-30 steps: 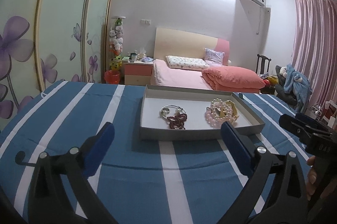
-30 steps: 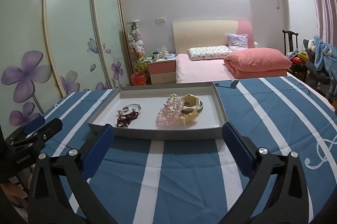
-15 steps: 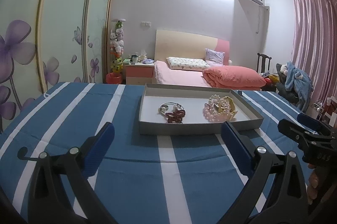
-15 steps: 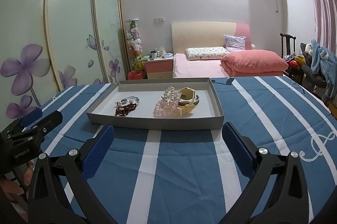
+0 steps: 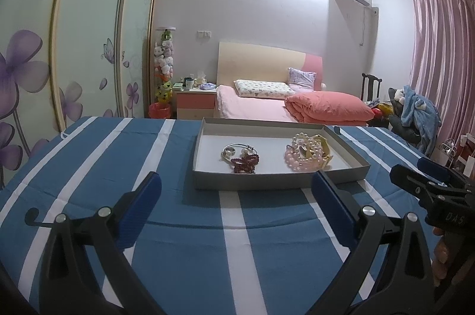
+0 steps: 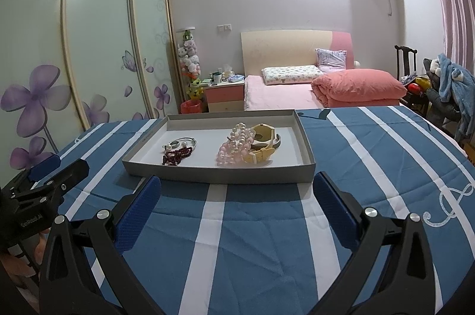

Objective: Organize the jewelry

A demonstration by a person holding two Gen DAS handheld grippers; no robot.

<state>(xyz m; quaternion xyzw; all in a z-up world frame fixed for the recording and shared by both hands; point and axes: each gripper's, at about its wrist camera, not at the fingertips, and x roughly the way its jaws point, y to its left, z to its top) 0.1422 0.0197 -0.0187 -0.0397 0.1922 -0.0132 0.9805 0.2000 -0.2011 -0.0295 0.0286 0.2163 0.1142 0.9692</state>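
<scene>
I hold my left gripper (image 5: 236, 193) low over the blue and white striped surface (image 5: 184, 240), its blue pads spread wide with nothing between them. My right gripper (image 6: 237, 193) is released the same way, empty, its pads parted just short of the tray's near wall.

The grey tray (image 6: 219, 175) sits on the surface ahead of both grippers, its long axis running left to right across my view, its short sides pointing away toward the bed (image 5: 255, 107). Inside it, toward the left, a silver bangle (image 6: 179, 143) with pearls lies touching a dark red bead bracelet (image 6: 177, 155), which sits on the near side of it. Toward the right, a pink and white pearl bracelet (image 6: 236, 146) is heaped against a cream watch (image 6: 261, 150), whose strap runs toward the tray's near right corner.

From the left wrist view my right gripper (image 5: 427, 181) shows at the right edge, beside the tray's right end.

Compared with half a second ago, the tray appears slightly nearer and larger in both views; the jewelry lies as it did, and both grippers remain spread open.
</scene>
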